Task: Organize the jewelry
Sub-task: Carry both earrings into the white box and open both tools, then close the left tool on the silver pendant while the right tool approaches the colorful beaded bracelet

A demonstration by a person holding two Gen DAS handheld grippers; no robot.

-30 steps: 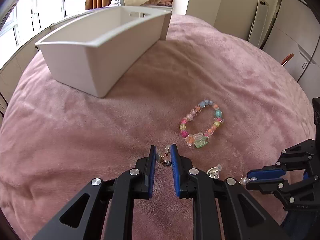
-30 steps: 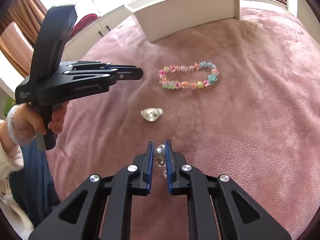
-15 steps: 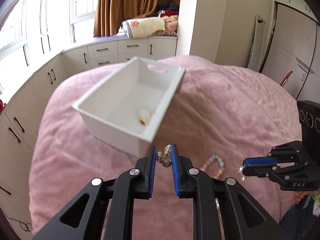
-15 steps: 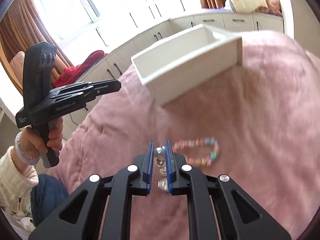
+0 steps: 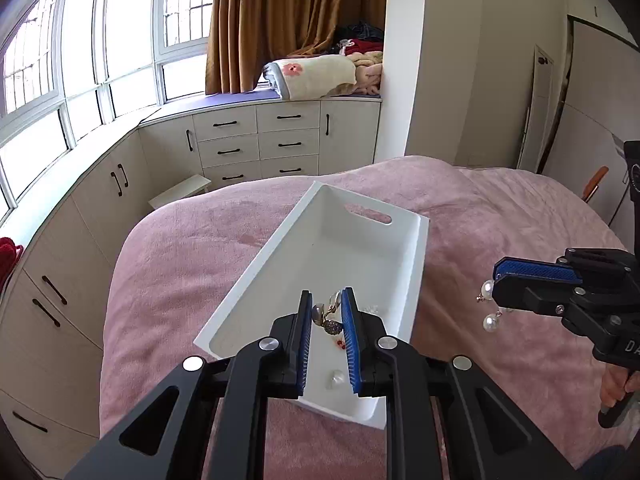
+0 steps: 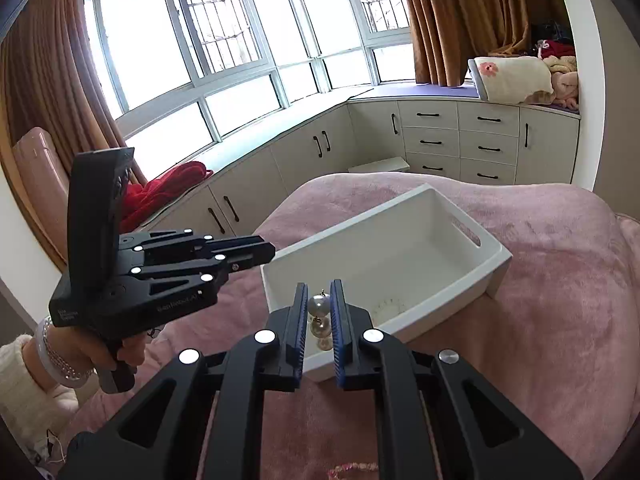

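Observation:
My left gripper (image 5: 326,308) is shut on a small dangling earring (image 5: 328,316) and holds it above the near end of the white bin (image 5: 416,280). My right gripper (image 6: 319,300) is shut on a pearl drop earring (image 6: 319,312) above the bin's near wall (image 6: 280,280). In the left wrist view the right gripper (image 5: 496,280) hangs right of the bin, pearls (image 5: 490,322) dangling. Small pieces (image 5: 336,378) and a pale bracelet (image 6: 388,306) lie inside the bin. The left gripper (image 6: 268,250) shows at the bin's left rim.
The bin sits on a pink blanket (image 5: 180,260) over a bed. White cabinets (image 5: 256,148) and windows line the far side. A bit of the beaded bracelet (image 6: 352,469) lies at the bottom edge of the right wrist view.
Both grippers have risen from the blanket with their earrings and moved over to the white bin. The beaded bracelet stays behind on the blanket.

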